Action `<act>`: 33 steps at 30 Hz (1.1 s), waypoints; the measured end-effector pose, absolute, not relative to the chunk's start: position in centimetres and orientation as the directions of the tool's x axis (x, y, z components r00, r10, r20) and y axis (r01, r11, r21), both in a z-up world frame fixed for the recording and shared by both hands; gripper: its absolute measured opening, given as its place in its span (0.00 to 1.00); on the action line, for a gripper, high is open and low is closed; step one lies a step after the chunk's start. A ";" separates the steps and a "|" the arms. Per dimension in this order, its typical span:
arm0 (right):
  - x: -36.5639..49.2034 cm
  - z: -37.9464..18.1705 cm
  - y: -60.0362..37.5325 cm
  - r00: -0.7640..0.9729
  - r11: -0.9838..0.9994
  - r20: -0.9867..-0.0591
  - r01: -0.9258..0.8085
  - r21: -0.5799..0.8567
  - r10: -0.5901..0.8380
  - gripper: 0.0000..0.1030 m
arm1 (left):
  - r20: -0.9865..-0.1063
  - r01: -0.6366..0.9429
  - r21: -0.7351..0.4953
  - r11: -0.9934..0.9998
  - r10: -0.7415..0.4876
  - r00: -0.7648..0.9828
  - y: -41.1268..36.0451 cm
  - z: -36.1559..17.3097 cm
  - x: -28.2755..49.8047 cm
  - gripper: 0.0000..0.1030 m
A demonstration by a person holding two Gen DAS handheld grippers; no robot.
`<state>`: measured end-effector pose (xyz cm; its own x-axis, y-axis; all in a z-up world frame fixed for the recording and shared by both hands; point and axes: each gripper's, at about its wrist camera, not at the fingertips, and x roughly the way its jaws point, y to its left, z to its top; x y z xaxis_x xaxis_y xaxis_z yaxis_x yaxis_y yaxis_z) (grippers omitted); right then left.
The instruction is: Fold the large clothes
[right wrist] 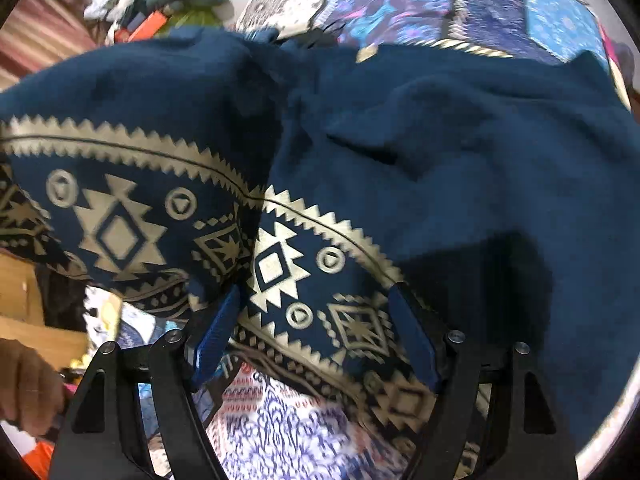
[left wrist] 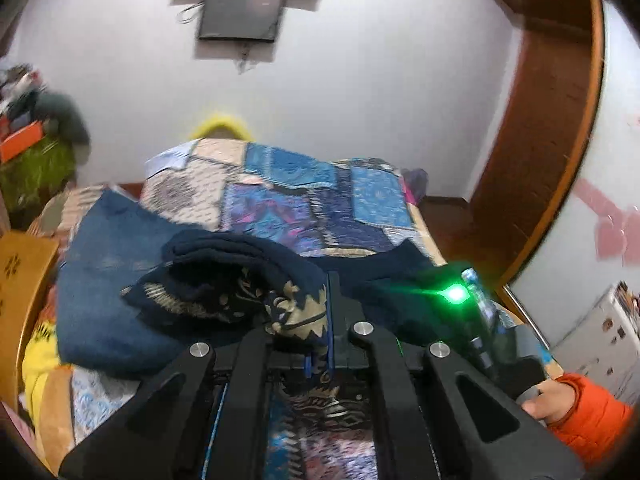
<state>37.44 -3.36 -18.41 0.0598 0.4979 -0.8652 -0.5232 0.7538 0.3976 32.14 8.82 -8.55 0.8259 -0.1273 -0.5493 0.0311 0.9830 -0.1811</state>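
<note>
A large navy garment [left wrist: 224, 280] with a beige zigzag and diamond border lies bunched on the patchwork quilt [left wrist: 280, 200] of a bed. My left gripper [left wrist: 331, 284] is shut on a fold of its patterned edge and holds it lifted off the bed. In the right wrist view the same garment [right wrist: 440, 140] fills the frame. Its patterned border drapes between the two blue fingers [right wrist: 412, 340] of my right gripper [right wrist: 316, 292], which stands wide open. The right gripper's body, with a green light [left wrist: 456, 292], shows at the right, held by a hand in an orange sleeve [left wrist: 584, 416].
A wooden door frame [left wrist: 552, 120] stands right of the bed, and a dark screen [left wrist: 240, 12] hangs on the white wall. Cluttered shelves [left wrist: 32, 128] and a light wooden board [left wrist: 20, 272] sit at the left. A person's hand [right wrist: 24, 384] shows at the lower left.
</note>
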 end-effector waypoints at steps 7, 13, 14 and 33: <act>36.2 -13.1 -14.8 0.359 0.865 -0.830 -0.430 0.258 0.427 0.71 | -0.589 0.218 -0.211 0.953 -0.302 0.750 1.0 -9.4 35.8 0.03; 34.9 -12.3 -22.6 0.459 0.940 -0.833 -0.278 0.196 0.309 0.71 | -0.692 0.371 -0.329 0.868 -0.489 0.530 -5.8 -15.2 37.5 0.03; 34.7 -12.3 -23.0 0.458 0.942 -0.833 -0.268 0.202 0.310 0.71 | -0.712 0.374 -0.361 0.854 -0.511 0.480 -6.3 -16.6 37.5 0.03; 32.3 -10.5 -20.1 0.460 0.893 -0.785 -0.372 0.254 0.415 0.71 | -0.745 0.400 -0.142 0.905 -0.364 0.558 -4.1 -14.7 30.4 0.47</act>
<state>32.32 -20.13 -10.47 0.4597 0.4153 -0.7850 -0.3724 0.8926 0.2542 30.43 -4.13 -14.66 0.5585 -0.3639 -0.7455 0.4000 0.9054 -0.1423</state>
